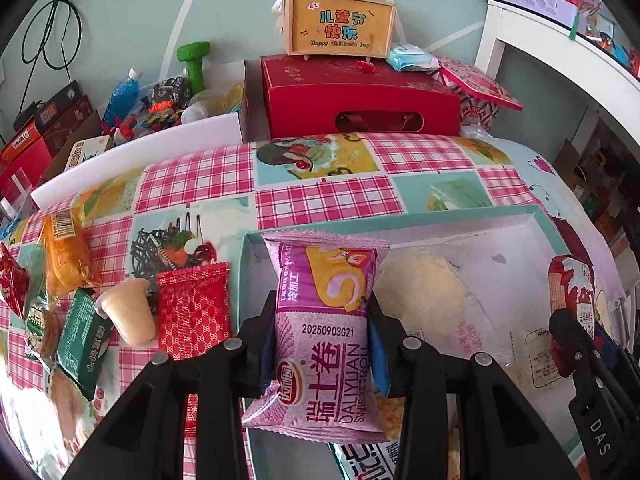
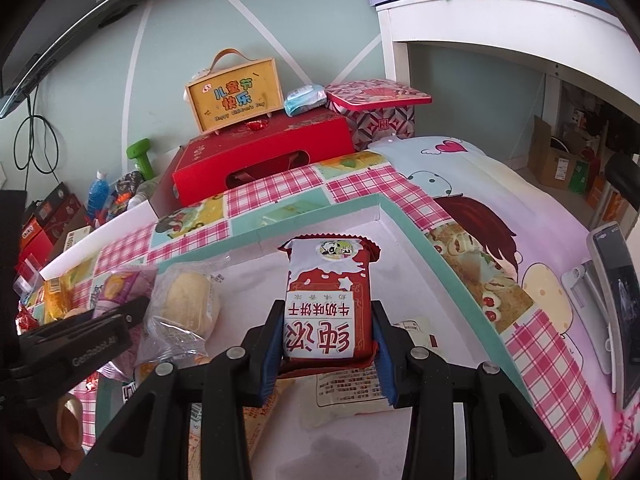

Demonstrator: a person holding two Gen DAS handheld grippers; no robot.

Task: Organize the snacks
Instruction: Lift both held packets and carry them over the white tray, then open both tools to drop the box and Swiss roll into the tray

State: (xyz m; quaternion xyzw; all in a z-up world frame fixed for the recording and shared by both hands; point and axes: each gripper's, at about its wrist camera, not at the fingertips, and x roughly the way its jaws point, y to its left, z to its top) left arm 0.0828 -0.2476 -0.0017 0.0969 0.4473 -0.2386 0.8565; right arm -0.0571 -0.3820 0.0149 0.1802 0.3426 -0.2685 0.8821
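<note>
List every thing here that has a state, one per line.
Left tool: shut on purple Swiss roll packet.
Right tool: shut on red-and-white biscuit packet.
Teal-rimmed cardboard box: open, holding a clear-wrapped bread bun.
Red gift box: closed.

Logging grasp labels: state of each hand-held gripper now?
Left hand-held gripper: closed on the pink Swiss roll pack.
Right hand-held gripper: closed on the red milk biscuit pack.

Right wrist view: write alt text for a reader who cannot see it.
The right gripper clamps a red-and-white milk biscuit pack above a teal-rimmed white box that holds a clear-wrapped bun. The left gripper shows at the left edge.
</note>
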